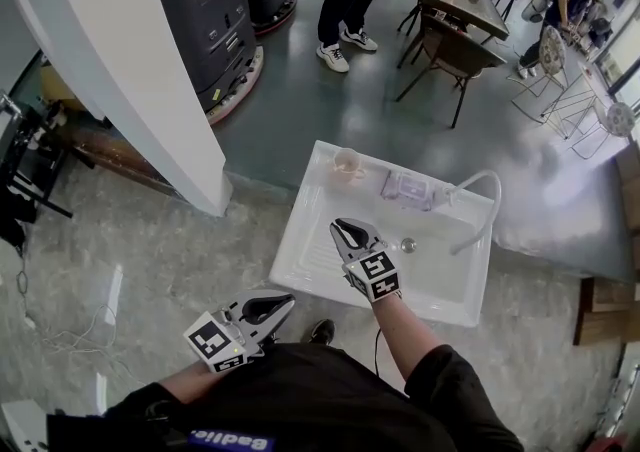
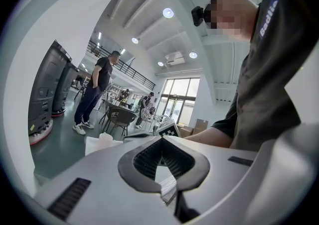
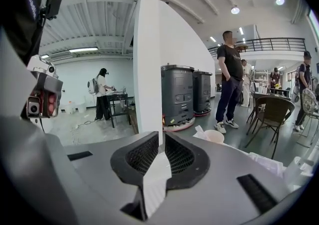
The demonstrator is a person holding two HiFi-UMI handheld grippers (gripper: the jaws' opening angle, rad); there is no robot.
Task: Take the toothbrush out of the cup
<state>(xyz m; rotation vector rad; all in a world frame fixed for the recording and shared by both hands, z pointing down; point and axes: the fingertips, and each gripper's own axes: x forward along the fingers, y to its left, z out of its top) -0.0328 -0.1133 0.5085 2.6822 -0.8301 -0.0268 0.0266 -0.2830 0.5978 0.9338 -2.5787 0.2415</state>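
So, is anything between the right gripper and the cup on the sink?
Nothing visible does. The right gripper, shut and empty, hovers over the sink; the cup stands on the back ledge beyond it, with only bare basin between. The clear tray and faucet sit to the right.

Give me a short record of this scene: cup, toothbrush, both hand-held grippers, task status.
cup: upright on the back left corner of the sink
toothbrush: cannot be made out from these views
left hand-held gripper: jaws together, empty, held near the person's body, off the sink
right hand-held gripper: jaws together, empty, over the sink, short of the cup
task status: nothing gripped yet
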